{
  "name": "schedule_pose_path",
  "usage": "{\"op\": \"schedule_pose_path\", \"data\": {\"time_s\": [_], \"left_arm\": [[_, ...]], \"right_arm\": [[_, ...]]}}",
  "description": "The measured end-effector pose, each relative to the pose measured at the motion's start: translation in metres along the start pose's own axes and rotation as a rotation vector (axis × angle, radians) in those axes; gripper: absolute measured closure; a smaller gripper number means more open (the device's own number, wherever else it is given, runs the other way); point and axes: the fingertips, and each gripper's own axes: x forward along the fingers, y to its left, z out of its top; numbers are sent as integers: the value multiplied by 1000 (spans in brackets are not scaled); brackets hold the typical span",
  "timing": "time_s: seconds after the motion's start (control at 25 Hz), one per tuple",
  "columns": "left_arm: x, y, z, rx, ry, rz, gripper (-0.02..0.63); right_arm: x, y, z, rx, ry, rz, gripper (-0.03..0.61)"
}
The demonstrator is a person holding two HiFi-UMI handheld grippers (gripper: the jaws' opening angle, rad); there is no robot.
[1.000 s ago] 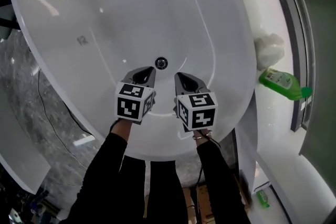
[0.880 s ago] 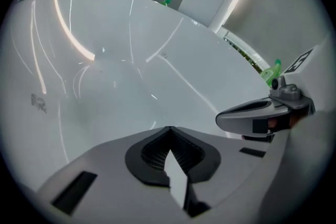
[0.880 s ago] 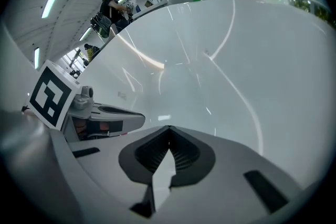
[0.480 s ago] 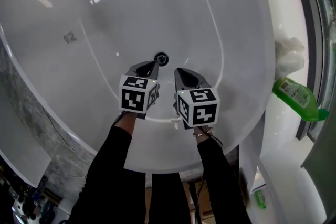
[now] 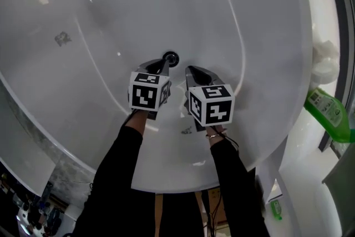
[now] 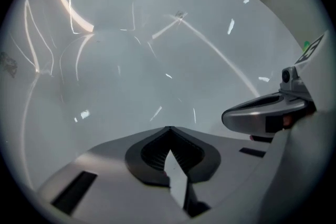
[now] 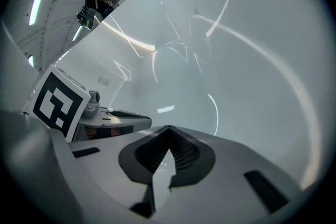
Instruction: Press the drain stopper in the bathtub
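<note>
White bathtub (image 5: 111, 3) fills the view, with a ledge (image 5: 310, 19) at right. Left gripper (image 5: 164, 64) jaws are pressed together with nothing between them, tip just beside the drain stopper (image 5: 170, 58) in the tub floor. Right gripper (image 5: 191, 70) jaws are also closed and empty, near the stopper. Green bottle (image 5: 328, 112) on the ledge.

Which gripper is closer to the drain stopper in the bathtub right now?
Left. The left gripper sits just below the drain stopper in the head view; the right gripper is farther off, to the stopper's lower right.
</note>
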Motion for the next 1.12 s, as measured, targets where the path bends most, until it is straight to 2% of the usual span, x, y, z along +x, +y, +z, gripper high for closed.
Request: {"op": "schedule_pose_path", "data": {"time_s": [0.52,1.12], "left_arm": [[37,12,-20,-36,41,-5,606],[70,22,-42,-68,83,18,606]], "right_arm": [[33,-6,-13,-3,44,6,577],[37,-4,-22,-47,52,15,577]]}}
